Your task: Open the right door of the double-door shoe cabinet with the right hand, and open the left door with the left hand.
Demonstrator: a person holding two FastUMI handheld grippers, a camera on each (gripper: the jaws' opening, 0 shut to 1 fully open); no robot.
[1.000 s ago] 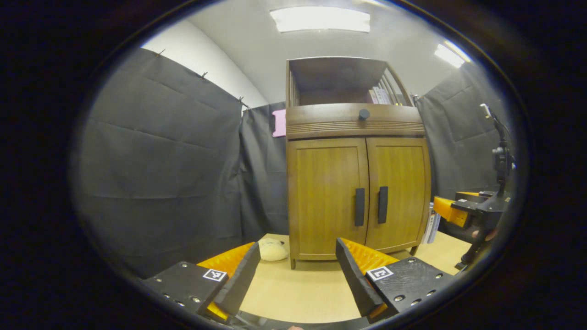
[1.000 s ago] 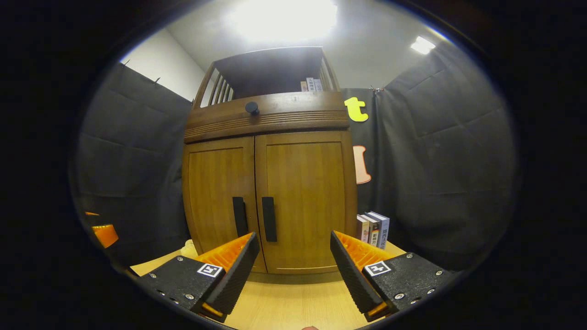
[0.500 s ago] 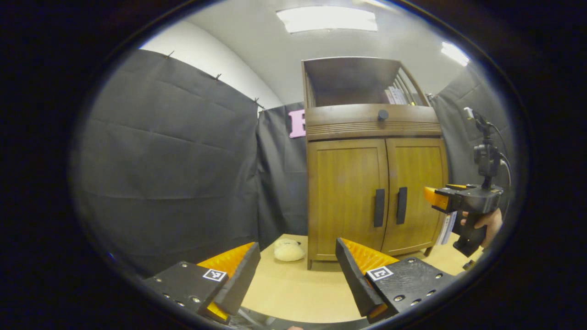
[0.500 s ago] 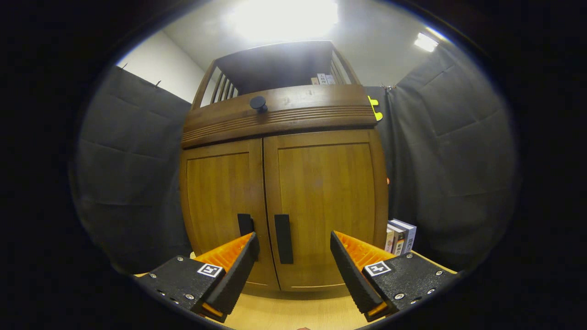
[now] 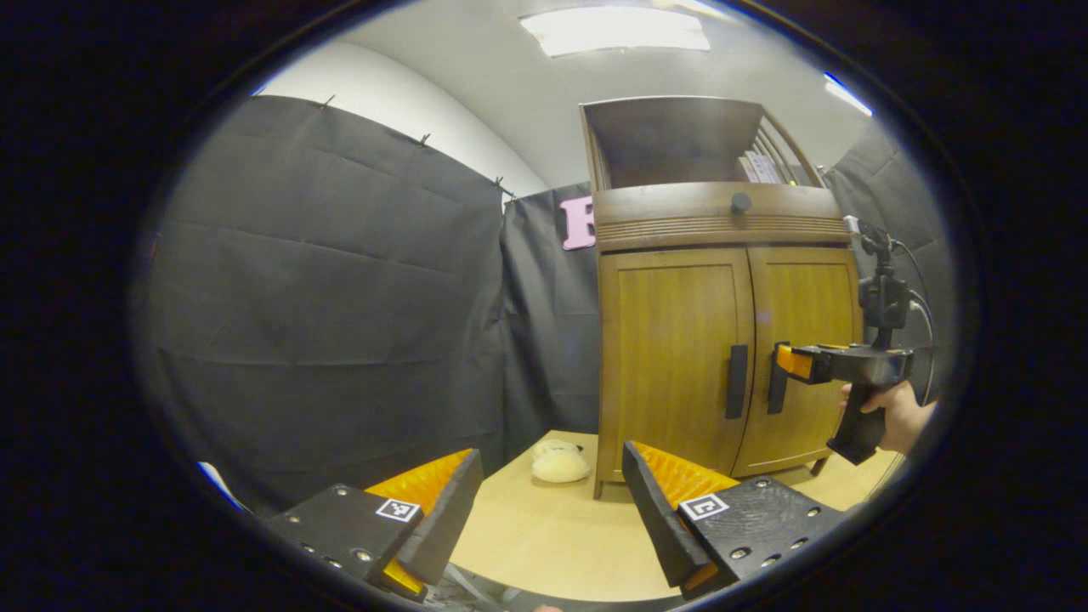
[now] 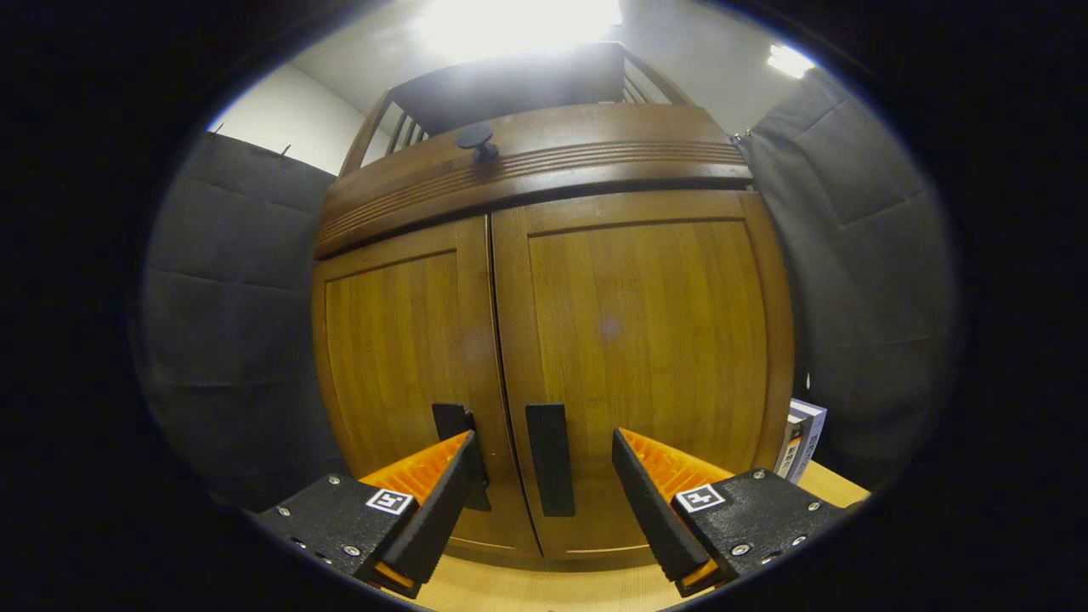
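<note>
Both doors of the shoe cabinet point(image 6: 552, 340) are shut right now. In the right gripper view the right tongs point(image 6: 544, 489) are spread wide and sit close up in front of the right door point(image 6: 637, 357), with its dark handle point(image 6: 550, 459) showing in the gap between the two fingers — whether anything touches it, I can't tell. The left door's handle point(image 6: 455, 421) peeks out behind the finger at about 7 o'clock.

In the left gripper view the left tongs point(image 5: 552, 510) are wide too, holding nothing, over the pale counter point(image 5: 552, 544) and well back from the cabinet, which stands at about 3 o'clock. The right tongs show there with a hand point(image 5: 892, 416) on the grip, tips right at the two handles. A cream plush thing point(image 5: 558, 463) lies by the cabinet's left foot — books point(image 6: 799, 438) stand on its right side.
</note>
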